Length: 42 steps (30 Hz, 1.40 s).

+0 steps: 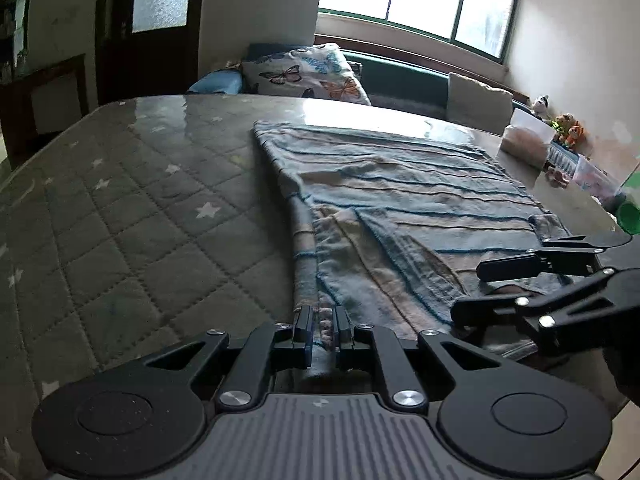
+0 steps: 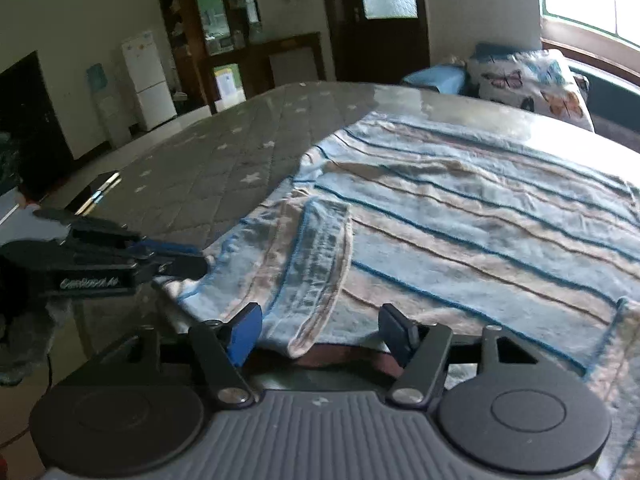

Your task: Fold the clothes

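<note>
Cut off: I lost the striped garment (image 2: 460,208) past the right wrist view's right edge | Hidden: its near hem sat behind my right gripper (image 2: 320,330) | Too small: I couldn't identify the toys (image 1: 566,128) by the wall | Blurred: shelf contents (image 2: 224,12) unreadable

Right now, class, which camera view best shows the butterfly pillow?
The left wrist view: the butterfly pillow sits whole beyond the table's far edge, its butterflies distinct. The right wrist view shows it smaller, pushed toward the frame's right edge.
</note>
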Each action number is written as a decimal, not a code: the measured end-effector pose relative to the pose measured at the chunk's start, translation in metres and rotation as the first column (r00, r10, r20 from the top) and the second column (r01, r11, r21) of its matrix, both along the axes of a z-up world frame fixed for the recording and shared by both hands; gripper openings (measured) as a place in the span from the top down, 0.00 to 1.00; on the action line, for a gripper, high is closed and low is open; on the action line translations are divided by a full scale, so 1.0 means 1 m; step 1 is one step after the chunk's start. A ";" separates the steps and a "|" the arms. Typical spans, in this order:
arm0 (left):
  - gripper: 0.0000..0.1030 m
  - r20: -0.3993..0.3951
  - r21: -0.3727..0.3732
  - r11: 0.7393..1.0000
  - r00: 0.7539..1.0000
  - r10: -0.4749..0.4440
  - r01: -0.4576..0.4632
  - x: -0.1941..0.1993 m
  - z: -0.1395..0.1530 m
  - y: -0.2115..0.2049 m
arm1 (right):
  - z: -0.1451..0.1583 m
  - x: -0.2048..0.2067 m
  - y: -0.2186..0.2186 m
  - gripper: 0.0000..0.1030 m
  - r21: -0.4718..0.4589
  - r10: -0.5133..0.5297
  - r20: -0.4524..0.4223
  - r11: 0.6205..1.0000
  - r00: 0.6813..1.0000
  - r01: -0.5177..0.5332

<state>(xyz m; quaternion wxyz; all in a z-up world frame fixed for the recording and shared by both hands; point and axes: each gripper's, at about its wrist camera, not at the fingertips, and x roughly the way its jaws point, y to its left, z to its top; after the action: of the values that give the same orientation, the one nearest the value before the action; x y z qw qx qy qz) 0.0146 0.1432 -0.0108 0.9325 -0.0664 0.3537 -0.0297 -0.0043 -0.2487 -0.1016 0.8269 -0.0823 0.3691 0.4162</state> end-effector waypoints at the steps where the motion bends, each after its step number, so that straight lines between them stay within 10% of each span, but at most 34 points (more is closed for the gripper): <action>1: 0.90 0.001 -0.005 1.000 1.000 0.003 -0.003 -0.001 0.000 0.002 | -0.002 0.003 0.002 0.44 0.000 -0.006 -0.010 1.000 1.000 0.006; 7: 0.90 0.005 -0.008 1.000 1.000 0.028 -0.028 -0.003 0.000 0.009 | -0.002 0.006 0.018 0.85 0.017 0.018 -0.031 1.000 0.999 -0.018; 16: 0.89 0.039 -0.002 1.000 0.999 0.026 -0.026 0.013 0.018 0.011 | -0.003 0.010 0.018 0.81 0.015 -0.002 -0.029 1.000 1.000 0.003; 20: 0.66 0.041 0.015 1.000 0.999 -0.007 0.006 0.042 0.020 -0.001 | -0.002 0.010 0.015 0.65 0.022 -0.010 -0.029 1.000 1.000 0.011; 32: 0.65 -0.024 0.075 0.989 0.992 0.126 -0.124 0.125 0.000 0.019 | -0.005 0.008 0.019 0.55 0.032 0.020 -0.026 0.999 0.999 -0.019; 42: 0.60 0.014 0.097 0.985 0.990 0.142 -0.143 0.110 0.010 0.033 | -0.002 0.008 0.015 0.54 0.034 0.015 -0.018 0.999 1.000 -0.015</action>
<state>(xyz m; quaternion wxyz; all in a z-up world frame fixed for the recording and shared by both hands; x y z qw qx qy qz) 0.1249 0.1761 -0.0007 0.9356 -0.0456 0.3460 0.0542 0.0032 -0.2341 -0.1041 0.8216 -0.0671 0.3689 0.4294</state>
